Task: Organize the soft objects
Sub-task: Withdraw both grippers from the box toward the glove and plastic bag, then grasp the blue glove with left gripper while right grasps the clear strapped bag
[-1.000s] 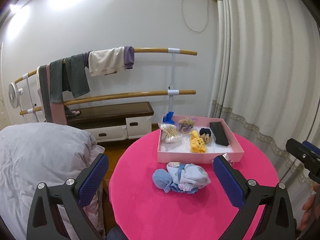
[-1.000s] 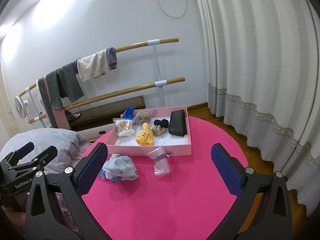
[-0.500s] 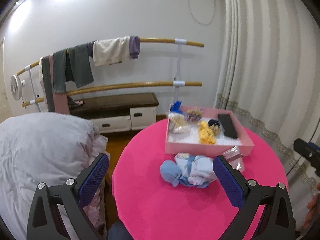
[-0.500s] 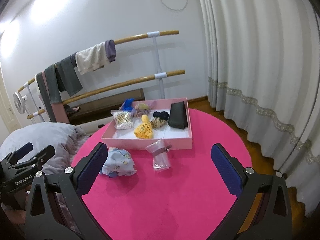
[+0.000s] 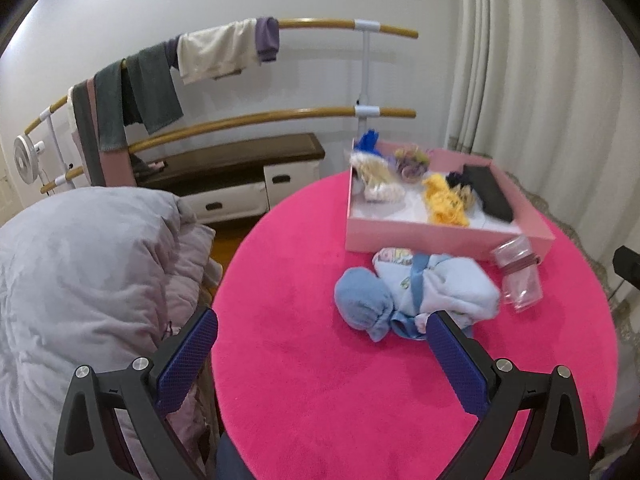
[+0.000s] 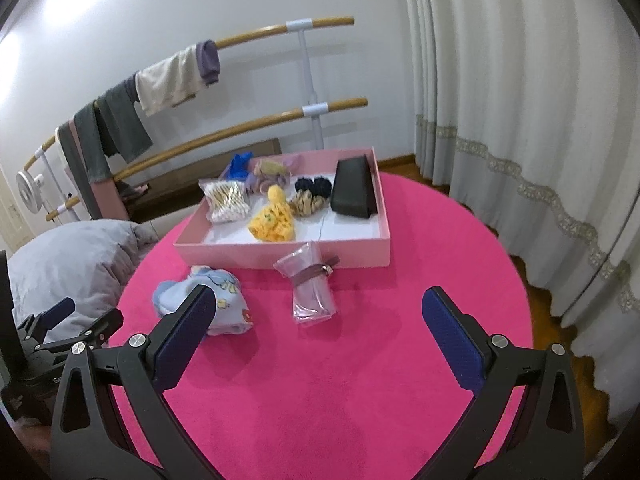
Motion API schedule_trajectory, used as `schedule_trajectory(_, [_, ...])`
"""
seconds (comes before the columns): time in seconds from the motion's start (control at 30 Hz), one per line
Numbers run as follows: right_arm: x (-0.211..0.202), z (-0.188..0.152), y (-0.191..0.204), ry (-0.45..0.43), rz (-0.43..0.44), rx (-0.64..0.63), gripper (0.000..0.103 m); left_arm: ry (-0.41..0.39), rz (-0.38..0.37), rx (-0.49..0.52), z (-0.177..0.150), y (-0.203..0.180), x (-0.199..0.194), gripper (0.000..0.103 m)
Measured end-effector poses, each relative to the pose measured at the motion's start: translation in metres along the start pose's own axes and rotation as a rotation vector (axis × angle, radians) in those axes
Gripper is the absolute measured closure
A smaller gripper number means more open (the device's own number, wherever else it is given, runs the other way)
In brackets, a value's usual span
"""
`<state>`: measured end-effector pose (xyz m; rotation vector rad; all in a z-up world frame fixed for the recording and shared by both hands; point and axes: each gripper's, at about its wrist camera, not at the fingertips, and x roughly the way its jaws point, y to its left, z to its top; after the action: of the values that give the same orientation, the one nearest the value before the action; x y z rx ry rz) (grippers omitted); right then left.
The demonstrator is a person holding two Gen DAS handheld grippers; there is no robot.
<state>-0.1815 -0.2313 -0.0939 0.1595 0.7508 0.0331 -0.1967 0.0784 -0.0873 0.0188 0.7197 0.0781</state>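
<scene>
Left tongs (image 5: 320, 354) spread wide, empty, hanging above the near part of the pink round worktop (image 5: 320, 420), blue pads clear of everything. Right tongs (image 6: 316, 326) equally wide and empty, hovering over the worktop's near half. Just ahead of the left tongs, a crumpled light-blue cloth bundle (image 5: 416, 294) lying loose on the worktop, partly hidden behind the right-hand pad in that view. Beside it, towards the right tongs, a small clear plastic pouch (image 6: 312, 290) with a band round its middle, leaning against or just touching the front wall of the pink tray (image 6: 280, 256). Inside the tray already: a bag of cotton swabs (image 6: 230, 200), a yellow knitted piece (image 6: 274, 220), dark scrunchies (image 6: 314, 188), a black case (image 6: 352, 192), a blue item and a pale purple one at the far edge. Likely trouble from here: bundle made of several loose pieces by the look of it, so a pinch on one fold liable to lift only part and drag or shed the rest across the worktop. Slick pouch prone to slipping out of the pads or being nudged under the tray wall. Tray light-looking and unanchored, so a bump from either tongs on the way in apt to push it towards the far edge. Both tongs aimed at the same small patch, hence some risk of the two colliding. Left view somewhat blurred, so exact folds of the bundle hard to judge.
</scene>
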Motion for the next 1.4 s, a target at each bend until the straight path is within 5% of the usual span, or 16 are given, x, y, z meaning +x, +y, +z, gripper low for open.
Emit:
schedule_trajectory(0.7, [0.098,-0.001,-0.01,0.141,-0.013,0.011,0.0,0.121,-0.06,-0.04,0.016,0.005,0.146,0.001])
schedule_trajectory(0.87, [0.121,-0.002,-0.007,0.175,-0.007,-0.006,0.0,0.13,-0.111,-0.081,0.016,0.014,0.154,0.021])
schedule_trajectory(0.93, [0.13,-0.002,-0.004,0.189,0.0,-0.016,0.007,0.124,-0.113,-0.07,0.016,0.013,0.153,0.033])
schedule_trajectory(1.03, [0.144,-0.007,0.002,0.219,0.003,-0.036,0.03,0.124,-0.115,-0.06,0.017,0.014,0.154,0.044])
schedule_trajectory(1.2, [0.15,-0.016,0.008,0.224,-0.014,-0.074,0.065,0.121,-0.114,-0.026,0.013,0.014,0.15,0.042])
schedule_trajectory(1.3, [0.145,-0.018,0.004,0.213,0.001,-0.052,0.069,0.141,-0.14,-0.033,0.01,0.012,0.156,0.046])
schedule_trajectory(1.37, [0.14,-0.02,0.001,0.207,0.006,-0.035,0.07,0.142,-0.145,-0.043,0.011,0.015,0.154,0.063])
schedule_trajectory(1.4, [0.138,-0.021,-0.001,0.206,0.008,-0.027,0.07,0.145,-0.153,-0.053,0.011,0.017,0.153,0.063])
